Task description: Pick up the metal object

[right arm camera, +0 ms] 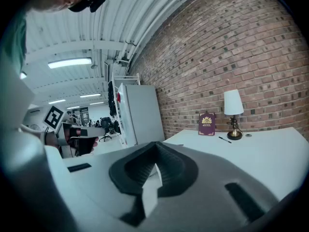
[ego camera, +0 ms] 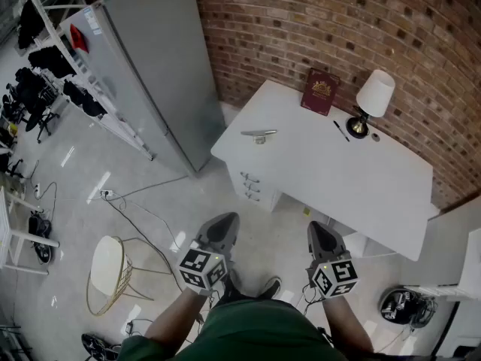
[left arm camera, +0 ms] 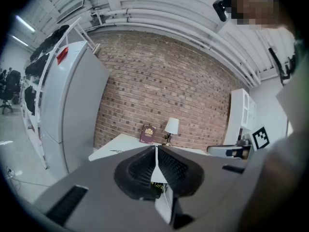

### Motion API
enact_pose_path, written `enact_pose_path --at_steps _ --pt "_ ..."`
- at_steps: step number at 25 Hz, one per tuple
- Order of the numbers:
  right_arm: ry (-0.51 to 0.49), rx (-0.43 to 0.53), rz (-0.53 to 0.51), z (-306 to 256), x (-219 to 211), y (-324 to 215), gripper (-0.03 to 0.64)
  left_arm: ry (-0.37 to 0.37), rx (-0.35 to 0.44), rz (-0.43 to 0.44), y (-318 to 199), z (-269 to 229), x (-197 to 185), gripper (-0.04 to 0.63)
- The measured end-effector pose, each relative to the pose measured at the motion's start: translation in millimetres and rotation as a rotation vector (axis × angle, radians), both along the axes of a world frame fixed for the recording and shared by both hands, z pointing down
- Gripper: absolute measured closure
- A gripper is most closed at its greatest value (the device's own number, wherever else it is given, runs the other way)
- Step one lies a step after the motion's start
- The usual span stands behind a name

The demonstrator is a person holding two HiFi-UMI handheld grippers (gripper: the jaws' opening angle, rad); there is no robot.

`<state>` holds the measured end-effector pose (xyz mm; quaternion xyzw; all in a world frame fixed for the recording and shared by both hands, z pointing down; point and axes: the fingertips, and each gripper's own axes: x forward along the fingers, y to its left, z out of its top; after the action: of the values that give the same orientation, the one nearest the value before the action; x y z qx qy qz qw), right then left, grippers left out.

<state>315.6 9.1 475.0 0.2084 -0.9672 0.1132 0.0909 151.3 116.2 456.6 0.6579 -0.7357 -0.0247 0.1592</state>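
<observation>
The metal object (ego camera: 259, 134) is a slim silver piece that lies near the left end of the white desk (ego camera: 338, 179). In the left gripper view it shows only as a thin sliver (left arm camera: 117, 151). My left gripper (ego camera: 223, 221) and right gripper (ego camera: 320, 229) hang side by side over the floor, well short of the desk's front edge. Both are shut with nothing held. The left gripper's jaws (left arm camera: 155, 150) meet in a closed seam, and the right gripper's jaws (right arm camera: 155, 145) do as well.
On the desk by the brick wall stand a maroon book (ego camera: 320, 92) and a small lamp (ego camera: 373, 100), with a pen (ego camera: 341, 131) nearby. A tall grey cabinet (ego camera: 150, 59) stands left of the desk. A wire stool (ego camera: 113, 273) and cables lie on the floor at left.
</observation>
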Motion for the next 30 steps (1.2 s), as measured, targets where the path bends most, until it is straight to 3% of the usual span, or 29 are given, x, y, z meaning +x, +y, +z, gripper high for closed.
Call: enact_pose_path --at_steps 11,20,30 --pt "0.012 0.048 0.008 -11.7 -53.1 38.5 0.614 -0.008 0.034 -0.005 45.5 -10.8 -57.2 0.580" --pt "-0.004 0.140 0.061 -43.0 -105.9 62.1 0.612 -0.033 0.101 0.000 79.8 -30.0 -127.4 0.580" --pt "0.015 0.236 0.118 -68.3 -143.5 71.1 0.612 -0.014 0.136 -0.059 126.3 -28.5 -197.3 0.580"
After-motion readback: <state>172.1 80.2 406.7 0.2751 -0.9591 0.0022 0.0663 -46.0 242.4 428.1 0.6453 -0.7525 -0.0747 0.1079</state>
